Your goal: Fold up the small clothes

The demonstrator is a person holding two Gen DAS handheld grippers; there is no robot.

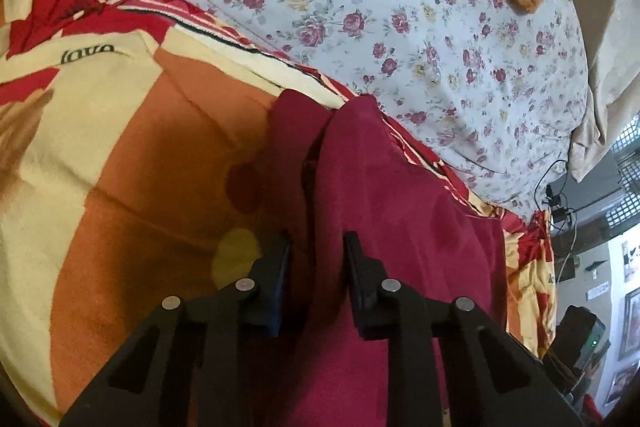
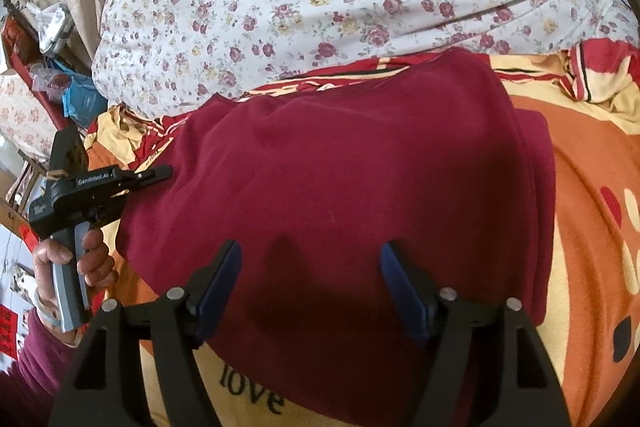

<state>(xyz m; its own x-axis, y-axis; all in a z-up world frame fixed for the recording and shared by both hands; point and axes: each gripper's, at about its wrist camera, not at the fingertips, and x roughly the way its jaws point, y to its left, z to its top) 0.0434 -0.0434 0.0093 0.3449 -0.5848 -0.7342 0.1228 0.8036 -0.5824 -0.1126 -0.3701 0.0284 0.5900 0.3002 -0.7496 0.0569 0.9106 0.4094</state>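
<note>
left wrist view shows my left gripper [image 1: 318, 251] pinched narrow on the soft, limp maroon garment [image 2: 340, 179] lying on the blanket [image 2: 592, 227], my right gripper [image 2: 310, 259] wide above its near hem.

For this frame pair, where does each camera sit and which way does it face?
Left wrist: on the left claw, angled down at the maroon garment on the blanket; its two fingers show, pinching a fold.
Right wrist: on the right claw, angled down over the same garment; its open fingers, the left claw and the hand holding it show.
Shared: garment, blanket, floral quilt.
</note>
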